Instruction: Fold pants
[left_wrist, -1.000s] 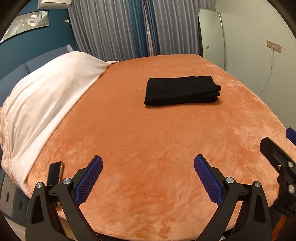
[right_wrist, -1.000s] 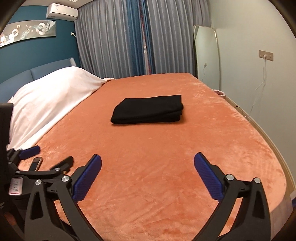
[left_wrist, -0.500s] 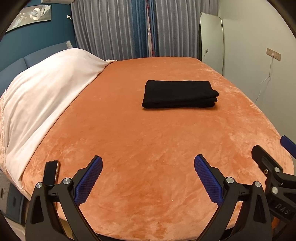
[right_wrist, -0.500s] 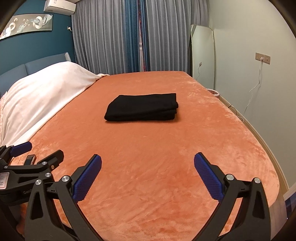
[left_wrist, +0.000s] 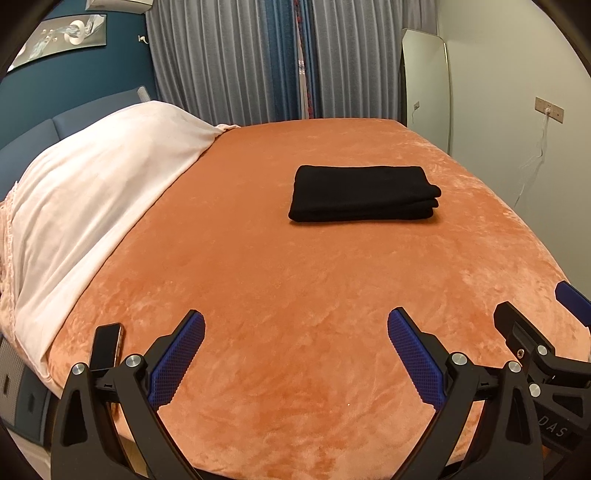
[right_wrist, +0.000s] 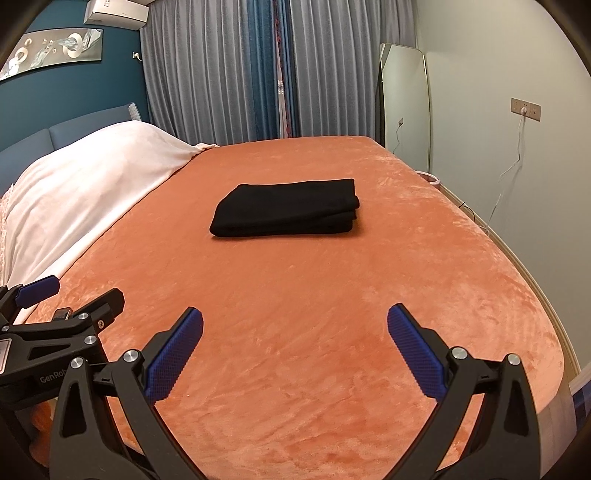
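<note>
Black pants (left_wrist: 362, 194) lie folded mid-bed (left_wrist: 295, 295), well apart from left gripper (left_wrist: 295, 354) and right gripper (right_wrist: 294, 352) (fingers apart, empty). Risk: stray brush undoing stack.

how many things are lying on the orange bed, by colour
black: 2, the folded pants and a phone near the bed's near left corner
white: 1, the blanket over the head end
total: 3
Both grippers, left and right, are open and hold nothing.
</note>
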